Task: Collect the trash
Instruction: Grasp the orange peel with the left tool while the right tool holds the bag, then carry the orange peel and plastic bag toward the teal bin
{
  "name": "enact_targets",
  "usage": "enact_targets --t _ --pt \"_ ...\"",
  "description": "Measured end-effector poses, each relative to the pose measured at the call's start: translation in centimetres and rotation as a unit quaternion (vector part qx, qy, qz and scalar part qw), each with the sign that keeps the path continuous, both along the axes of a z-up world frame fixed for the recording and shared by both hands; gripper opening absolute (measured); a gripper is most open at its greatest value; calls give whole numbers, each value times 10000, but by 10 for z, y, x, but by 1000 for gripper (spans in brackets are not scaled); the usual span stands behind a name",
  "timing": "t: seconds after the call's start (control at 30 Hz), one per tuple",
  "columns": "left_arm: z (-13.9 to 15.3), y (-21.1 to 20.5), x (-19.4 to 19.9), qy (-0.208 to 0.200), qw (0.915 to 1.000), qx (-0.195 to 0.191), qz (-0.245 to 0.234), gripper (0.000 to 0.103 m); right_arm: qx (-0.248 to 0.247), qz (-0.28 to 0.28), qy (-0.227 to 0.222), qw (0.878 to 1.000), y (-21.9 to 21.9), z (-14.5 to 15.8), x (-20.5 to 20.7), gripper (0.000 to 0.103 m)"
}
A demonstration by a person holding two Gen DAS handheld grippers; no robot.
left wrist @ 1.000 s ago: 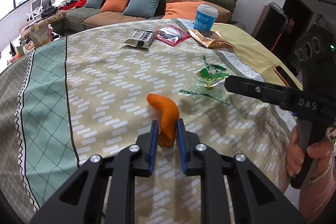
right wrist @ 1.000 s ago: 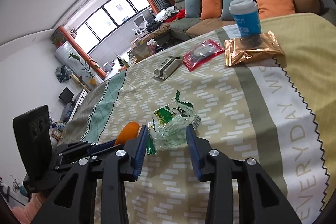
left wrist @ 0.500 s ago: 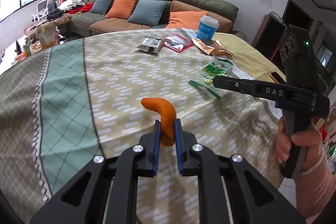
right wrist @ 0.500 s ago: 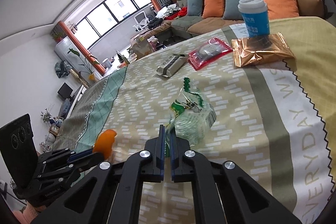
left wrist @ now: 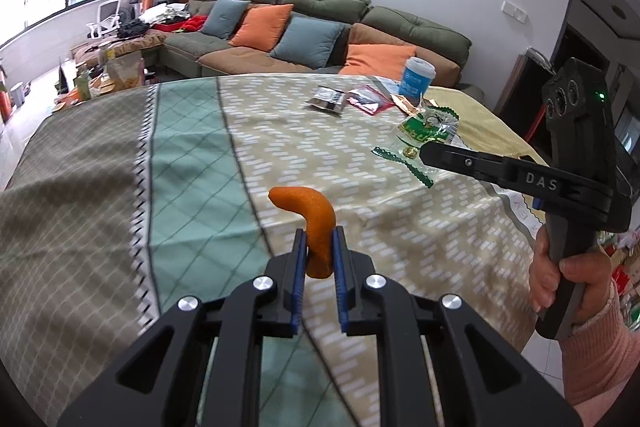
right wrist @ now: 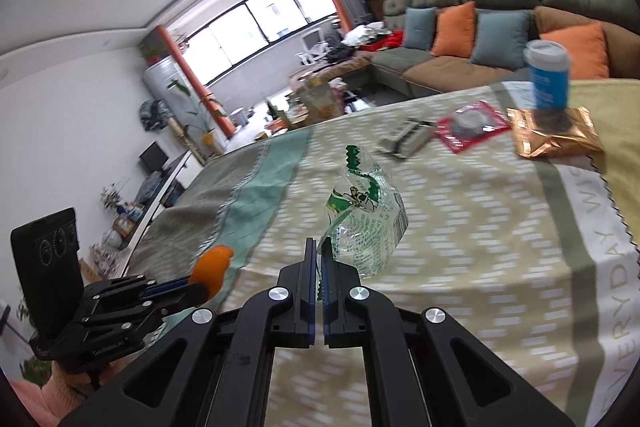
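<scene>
Trash is off the tablecloth [left wrist: 400, 211] now. Your right gripper [right wrist: 319, 259] has just pinched shut on the green wrapper [right wrist: 362, 223], which looks lifted. Your left gripper [left wrist: 320, 247] squeezes the orange peel [left wrist: 312, 219] above the cloth. Next, find a bin.

You see bright daylight from the windows [right wrist: 260, 23], glare on the wall, fisheye-bent dark corners, and motion-blurred tablecloth [right wrist: 460, 227].
</scene>
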State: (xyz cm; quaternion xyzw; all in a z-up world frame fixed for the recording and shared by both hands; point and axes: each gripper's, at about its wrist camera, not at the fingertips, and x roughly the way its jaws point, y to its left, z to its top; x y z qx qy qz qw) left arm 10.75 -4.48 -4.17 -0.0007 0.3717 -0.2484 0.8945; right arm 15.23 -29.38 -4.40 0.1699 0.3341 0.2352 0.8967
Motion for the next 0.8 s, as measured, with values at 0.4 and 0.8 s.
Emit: enact_targets --t 0.4,0.8 --pt "2 60 -28 -46 9979 -77 642 14 -26 821 -175 9965 65 4 -13 3" --pt "0 103 -52 -38 9929 -133 1182 14 -123 1365 -274 9902 116 5 -22 3"
